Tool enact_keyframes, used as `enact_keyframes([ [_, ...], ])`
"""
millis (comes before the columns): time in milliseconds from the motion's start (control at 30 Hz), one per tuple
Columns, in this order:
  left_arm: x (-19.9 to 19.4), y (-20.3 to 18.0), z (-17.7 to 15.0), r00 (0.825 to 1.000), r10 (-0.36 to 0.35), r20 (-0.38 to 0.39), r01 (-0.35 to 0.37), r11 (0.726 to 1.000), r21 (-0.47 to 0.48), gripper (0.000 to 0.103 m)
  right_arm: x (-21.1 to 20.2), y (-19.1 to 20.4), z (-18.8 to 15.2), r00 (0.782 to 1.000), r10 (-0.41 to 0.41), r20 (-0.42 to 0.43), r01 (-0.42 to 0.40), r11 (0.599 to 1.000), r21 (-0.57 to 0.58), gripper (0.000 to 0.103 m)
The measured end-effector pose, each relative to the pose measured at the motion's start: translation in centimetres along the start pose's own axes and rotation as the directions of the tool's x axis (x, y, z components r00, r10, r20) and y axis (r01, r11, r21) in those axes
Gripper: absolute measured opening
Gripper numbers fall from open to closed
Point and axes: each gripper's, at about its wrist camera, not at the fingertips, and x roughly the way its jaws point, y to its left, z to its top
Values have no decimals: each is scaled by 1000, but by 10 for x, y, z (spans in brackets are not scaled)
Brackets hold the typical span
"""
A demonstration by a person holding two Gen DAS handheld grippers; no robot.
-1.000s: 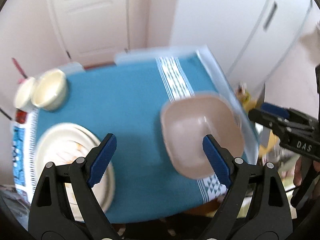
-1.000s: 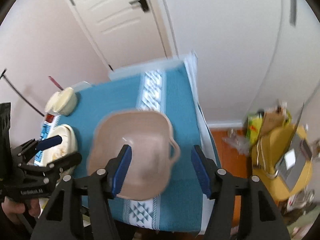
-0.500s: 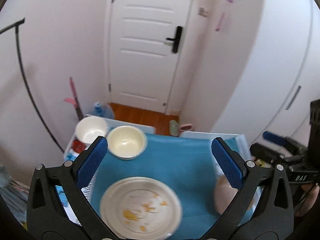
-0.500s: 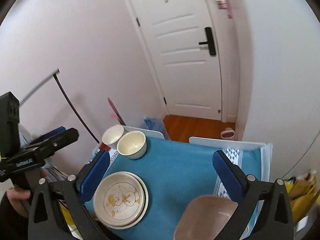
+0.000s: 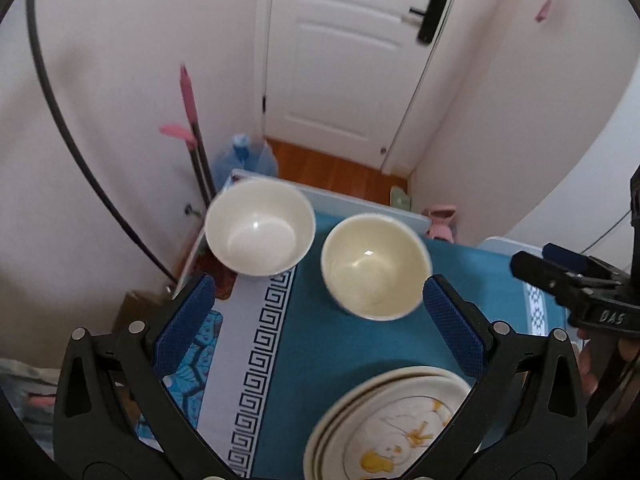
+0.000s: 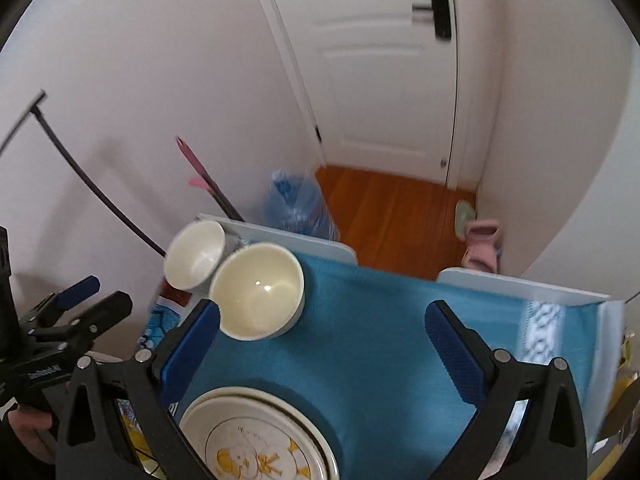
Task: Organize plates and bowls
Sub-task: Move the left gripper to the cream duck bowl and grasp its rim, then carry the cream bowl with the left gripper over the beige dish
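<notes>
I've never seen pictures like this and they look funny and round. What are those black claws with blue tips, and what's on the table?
The claws are two grabbers, and a person holds one in each hand. Each grabber has a little camera looking out along its fingers, so you get one round picture per hand. The left gripper and the right gripper are both open, and neither holds anything. Below them is a table with a blue cloth. On it stand a white bowl and a cream bowl, side by side. Nearer the cameras lies a stack of plates, the top one with a yellow drawing. Behind the table are a white door and a wooden floor.
</notes>
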Motion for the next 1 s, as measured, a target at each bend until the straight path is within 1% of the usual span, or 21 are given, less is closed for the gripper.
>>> enact_keyframes([
  [100,29,6,-5,998,-21,-55,20,1000,-15,103,29,5,-2,999,-7,-50,7,1000,-1,102],
  [167,49,10,-9,995,-55,-88,52,998,-35,101,48,6,-3,997,1,-78,0,1000,9,101],
  [200,58,12,-9,993,-67,-102,63,997,-44,98,53,6,-4,996,5,-89,-4,1000,14,98],
  [233,68,13,-10,989,-87,-121,80,995,-57,95,60,6,-5,995,10,-101,-8,1000,20,91],
  [267,76,13,-11,986,-99,-137,91,994,-64,89,68,7,-5,993,15,-117,-12,1000,24,86],
  [300,81,12,-11,983,-108,-150,99,993,-67,83,75,9,-5,991,18,-132,-15,1000,27,77],
  [333,89,12,-12,979,-118,-169,108,992,-69,78,81,9,-6,989,22,-147,-18,999,29,72],
  [400,102,11,-14,970,-143,-199,131,989,-74,64,90,12,-8,987,25,-160,-21,999,32,67],
  [433,107,10,-14,966,-152,-210,139,988,-75,62,93,13,-8,986,26,-163,-21,999,34,65],
  [467,111,9,-14,964,-154,-216,141,987,-73,58,96,13,-8,986,28,-165,-22,999,38,63],
  [500,115,9,-14,963,-155,-220,143,987,-72,49,98,13,-8,986,29,-165,-22,999,40,60],
  [533,119,8,-14,962,-156,-225,143,987,-70,46,100,13,-8,986,28,-166,-22,999,41,55],
  [567,122,8,-15,960,-155,-232,143,987,-69,39,102,13,-8,985,26,-169,-19,999,42,53],
  [633,127,6,-14,957,-171,-234,160,985,-68,33,106,12,-9,983,29,-179,-21,999,45,42],
  [667,128,5,-13,958,-172,-231,161,985,-63,28,108,13,-10,982,32,-184,-24,999,47,38],
  [700,128,3,-13,958,-173,-227,164,985,-57,24,109,12,-10,981,38,-189,-29,998,50,31],
  [767,128,0,-11,961,-166,-222,161,986,-42,20,111,13,-10,980,61,-191,-51,997,55,25],
  [800,131,-1,-10,962,-162,-221,158,987,-38,19,112,13,-9,979,70,-190,-60,997,55,19],
  [833,133,-3,-9,962,-158,-222,155,987,-32,19,113,15,-9,979,71,-191,-62,997,52,15],
  [900,135,-4,-9,962,-161,-222,157,987,-33,19,112,17,-10,980,57,-188,-49,998,44,15],
  [1000,136,-7,-9,963,-156,-222,154,988,-26,19,112,16,-10,980,68,-186,-57,996,65,15],
])
